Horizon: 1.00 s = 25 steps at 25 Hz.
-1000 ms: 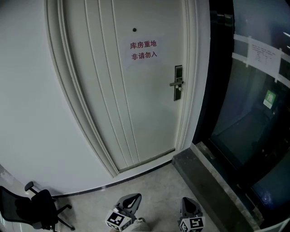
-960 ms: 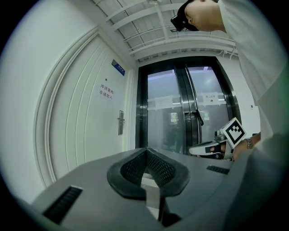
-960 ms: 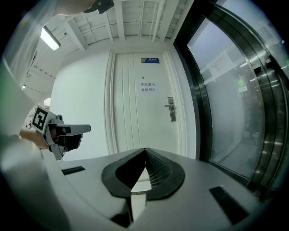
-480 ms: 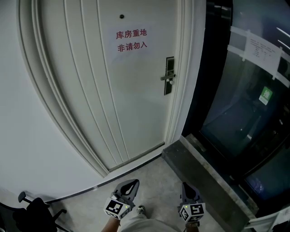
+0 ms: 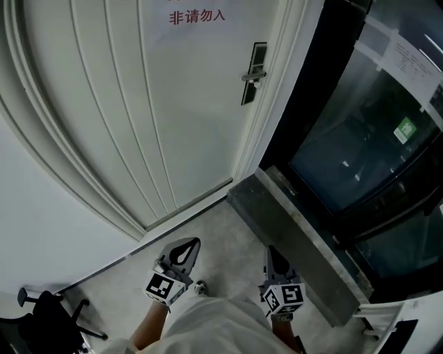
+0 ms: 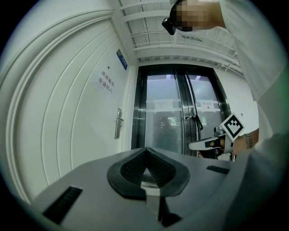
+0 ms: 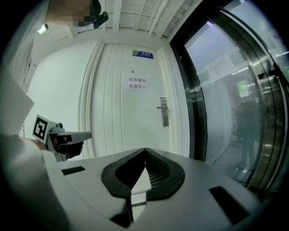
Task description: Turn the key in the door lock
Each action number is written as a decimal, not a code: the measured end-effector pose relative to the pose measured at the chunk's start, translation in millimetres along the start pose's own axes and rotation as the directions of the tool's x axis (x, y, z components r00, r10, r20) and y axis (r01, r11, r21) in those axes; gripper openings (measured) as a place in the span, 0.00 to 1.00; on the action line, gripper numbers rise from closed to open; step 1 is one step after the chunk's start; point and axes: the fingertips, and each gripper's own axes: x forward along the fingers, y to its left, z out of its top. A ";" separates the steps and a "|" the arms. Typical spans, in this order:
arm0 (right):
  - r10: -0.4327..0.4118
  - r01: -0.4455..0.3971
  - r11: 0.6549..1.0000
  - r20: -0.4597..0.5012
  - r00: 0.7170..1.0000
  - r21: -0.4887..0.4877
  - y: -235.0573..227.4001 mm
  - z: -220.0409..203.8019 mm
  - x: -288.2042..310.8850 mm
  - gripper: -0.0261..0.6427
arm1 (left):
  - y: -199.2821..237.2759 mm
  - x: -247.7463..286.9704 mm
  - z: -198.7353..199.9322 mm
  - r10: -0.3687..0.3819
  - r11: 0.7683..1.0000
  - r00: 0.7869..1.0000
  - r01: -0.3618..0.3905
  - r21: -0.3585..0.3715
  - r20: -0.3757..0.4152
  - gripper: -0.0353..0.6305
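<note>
The door lock, a dark plate with a lever handle, sits at the right edge of the white door. It is well ahead of your left gripper and right gripper, whose fingers are pressed together on nothing. Your head view cuts the red sign down to 非请勿入, while your right gripper view shows 库房重地 above that line, a blue plate over the door, and the glass doors beside it.
</note>
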 end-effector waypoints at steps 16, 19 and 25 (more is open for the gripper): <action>0.013 -0.012 1.000 -0.032 0.999 0.025 -75.6 -12.6 74.9 0.04 | 20.9 102.6 -29.9 0.000 1.000 0.998 -0.001 -0.020 -0.064 0.06; 0.030 -0.030 1.000 -0.008 1.000 0.005 -114.8 4.2 99.7 0.04 | 28.2 133.0 -27.7 0.058 0.998 0.996 -0.059 -0.017 -0.064 0.06; 0.044 -0.041 0.998 0.079 0.996 -0.047 -208.5 44.5 142.9 0.04 | 41.6 198.2 -9.3 0.183 0.983 0.982 -0.182 0.022 -0.044 0.06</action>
